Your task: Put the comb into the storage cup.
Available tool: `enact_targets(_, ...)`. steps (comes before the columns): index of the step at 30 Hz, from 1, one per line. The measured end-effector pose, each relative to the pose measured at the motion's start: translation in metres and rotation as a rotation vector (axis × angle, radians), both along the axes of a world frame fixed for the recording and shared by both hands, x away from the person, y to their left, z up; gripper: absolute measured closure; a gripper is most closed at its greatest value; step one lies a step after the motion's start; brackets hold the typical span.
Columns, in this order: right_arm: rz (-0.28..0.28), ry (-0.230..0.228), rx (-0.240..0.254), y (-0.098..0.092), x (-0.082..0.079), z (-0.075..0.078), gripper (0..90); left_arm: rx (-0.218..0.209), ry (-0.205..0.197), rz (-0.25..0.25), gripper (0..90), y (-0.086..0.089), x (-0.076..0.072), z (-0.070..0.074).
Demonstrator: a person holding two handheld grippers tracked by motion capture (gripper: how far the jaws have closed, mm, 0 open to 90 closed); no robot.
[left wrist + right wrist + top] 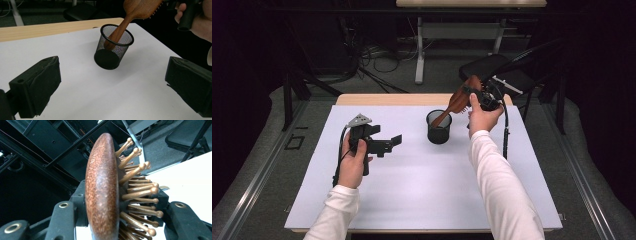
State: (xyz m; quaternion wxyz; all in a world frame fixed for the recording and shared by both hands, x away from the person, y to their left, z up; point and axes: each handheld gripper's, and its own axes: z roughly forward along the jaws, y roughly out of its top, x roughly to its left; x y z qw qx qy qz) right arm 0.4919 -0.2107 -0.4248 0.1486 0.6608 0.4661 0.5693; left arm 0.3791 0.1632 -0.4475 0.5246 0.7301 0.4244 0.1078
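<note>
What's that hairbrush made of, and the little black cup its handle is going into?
The hairbrush looks like reddish-brown wood with a smooth, speckled, faintly glossy back; its round-tipped pins seem wooden too, set in a dark pad, perhaps rubber. The cup looks like black wire mesh, probably painted metal: you can see the handle through its wall, and it has a solid rim.

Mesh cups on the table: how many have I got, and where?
1. The black mesh cup stands upright on the white table, toward its far edge between the two hands. The wooden hairbrush has its handle down inside it. None seems hidden.
</note>
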Motion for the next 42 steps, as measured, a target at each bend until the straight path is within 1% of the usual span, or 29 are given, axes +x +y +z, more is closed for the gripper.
enact_targets(12, 0.006, 0.001, -0.024, 0.009, 0.004, -0.008, 47.0, -0.004, 0.001, 0.001, 0.3, 0.001, 0.001, 0.0)
enact_targets(13, 0.006, 0.009, -0.024, 0.01, 0.004, -0.009, 47.0, -0.005, 0.001, 0.001, 0.3, 0.001, 0.0, 0.0)
enact_targets(17, 0.006, 0.014, -0.039, 0.012, 0.005, -0.015, 47.0, -0.005, 0.003, 0.003, 0.3, 0.002, 0.0, 0.0)
enact_targets(21, 0.008, 0.023, -0.039, 0.013, 0.005, -0.018, 47.0, -0.004, 0.004, 0.003, 0.3, 0.003, 0.001, 0.0)
enact_targets(26, 0.012, 0.026, -0.046, 0.013, 0.005, -0.02, 47.0, -0.007, 0.005, 0.005, 0.3, 0.003, 0.001, -0.001)
enact_targets(29, 0.015, 0.038, -0.051, 0.014, 0.005, -0.02, 47.0, -0.004, 0.005, 0.005, 0.3, 0.003, 0.001, -0.001)
enact_targets(31, 0.012, 0.026, -0.057, 0.014, 0.006, -0.021, 47.0, -0.004, 0.006, 0.004, 0.3, 0.003, 0.002, -0.001)
enact_targets(34, 0.019, 0.036, -0.064, 0.015, 0.005, -0.021, 47.0, -0.004, 0.006, 0.004, 0.3, 0.003, 0.002, -0.001)
enact_targets(35, 0.015, 0.027, -0.063, 0.015, 0.006, -0.022, 47.0, -0.004, 0.006, 0.004, 0.3, 0.003, 0.002, -0.001)
enact_targets(36, 0.019, 0.037, -0.06, 0.016, 0.006, -0.023, 47.0, -0.004, 0.006, 0.004, 0.3, 0.003, 0.002, -0.001)
enact_targets(38, 0.022, 0.039, -0.064, 0.016, 0.006, -0.024, 47.0, -0.005, 0.006, 0.005, 0.3, 0.003, 0.002, -0.001)
enact_targets(39, 0.017, 0.031, -0.059, 0.017, 0.006, -0.025, 47.0, -0.005, 0.006, 0.005, 0.3, 0.003, 0.002, -0.001)
enact_targets(40, 0.023, 0.041, -0.064, 0.017, 0.006, -0.025, 46.9, -0.005, 0.006, 0.004, 0.3, 0.003, 0.002, -0.001)
enact_targets(41, 0.023, 0.035, -0.063, 0.018, 0.006, -0.026, 47.0, -0.005, 0.005, 0.004, 0.3, 0.003, 0.002, -0.001)
enact_targets(42, 0.025, 0.041, -0.067, 0.018, 0.006, -0.026, 47.0, -0.005, 0.006, 0.005, 0.3, 0.003, 0.002, -0.001)
